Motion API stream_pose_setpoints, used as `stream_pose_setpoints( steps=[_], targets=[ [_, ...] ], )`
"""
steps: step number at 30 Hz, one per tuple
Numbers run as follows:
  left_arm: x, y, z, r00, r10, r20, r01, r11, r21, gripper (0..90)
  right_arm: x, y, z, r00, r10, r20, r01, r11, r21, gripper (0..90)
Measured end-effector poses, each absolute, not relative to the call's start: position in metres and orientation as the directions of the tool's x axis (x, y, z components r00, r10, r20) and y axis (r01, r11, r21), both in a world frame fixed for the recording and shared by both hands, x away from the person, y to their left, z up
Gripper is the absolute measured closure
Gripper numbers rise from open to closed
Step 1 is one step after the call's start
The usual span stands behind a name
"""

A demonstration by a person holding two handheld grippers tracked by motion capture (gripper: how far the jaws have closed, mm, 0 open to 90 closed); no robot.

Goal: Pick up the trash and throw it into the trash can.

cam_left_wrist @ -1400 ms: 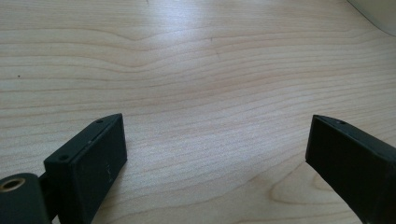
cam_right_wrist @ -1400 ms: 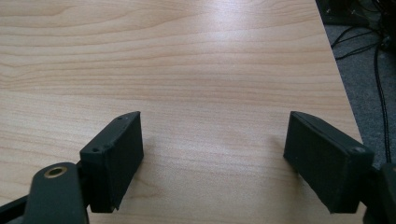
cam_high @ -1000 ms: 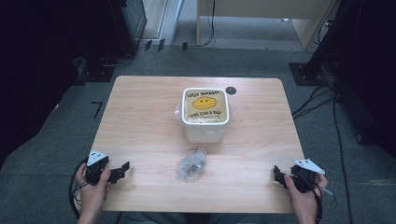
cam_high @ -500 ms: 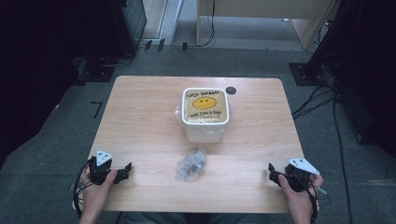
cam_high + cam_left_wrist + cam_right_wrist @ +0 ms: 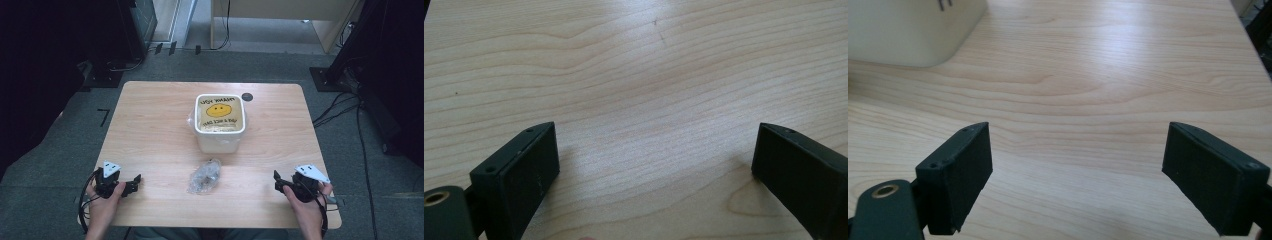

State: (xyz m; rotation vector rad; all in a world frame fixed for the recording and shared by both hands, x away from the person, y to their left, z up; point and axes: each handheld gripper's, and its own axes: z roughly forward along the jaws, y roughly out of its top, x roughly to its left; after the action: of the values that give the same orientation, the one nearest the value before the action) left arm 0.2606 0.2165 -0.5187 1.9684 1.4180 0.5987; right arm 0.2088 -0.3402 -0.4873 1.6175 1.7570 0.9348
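Surface of light wood. Left tool at near-left corner, jaws spread wide, nothing between them. Crumpled clear plastic wrap lies near centre front. White tub with smiley-face lid stands just behind it. Right tool at near-right corner, jaws likewise spread, empty.

Your right gripper sits wide apart over bare wooden table; a white container stands ahead-left.
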Motion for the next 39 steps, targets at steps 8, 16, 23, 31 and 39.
stream_pose_setpoints(
  steps=[8,16,23,31,39],
  targets=[
    [0.261,0.217,-0.519,0.318,0.948,0.000,0.661,-0.222,0.716,4.7,0.215,-0.315,-0.484,-0.157,0.986,0.048,0.594,0.056,0.803,12.5],
    [0.261,0.217,-0.519,0.318,0.948,0.000,0.661,-0.222,0.716,4.7,0.218,-0.297,-0.481,-0.191,0.980,0.058,0.591,0.068,0.804,12.6],
    [0.261,0.217,-0.519,0.319,0.948,0.000,0.661,-0.223,0.716,4.7,0.222,-0.281,-0.478,-0.217,0.974,0.069,0.588,0.074,0.806,12.6],
    [0.261,0.217,-0.519,0.321,0.947,0.001,0.661,-0.225,0.716,4.6,0.225,-0.261,-0.475,-0.256,0.964,0.074,0.582,0.093,0.808,12.6],
    [0.261,0.217,-0.519,0.321,0.947,0.001,0.661,-0.225,0.716,4.6,0.226,-0.241,-0.474,-0.289,0.952,0.102,0.581,0.090,0.809,12.5]
  ],
)
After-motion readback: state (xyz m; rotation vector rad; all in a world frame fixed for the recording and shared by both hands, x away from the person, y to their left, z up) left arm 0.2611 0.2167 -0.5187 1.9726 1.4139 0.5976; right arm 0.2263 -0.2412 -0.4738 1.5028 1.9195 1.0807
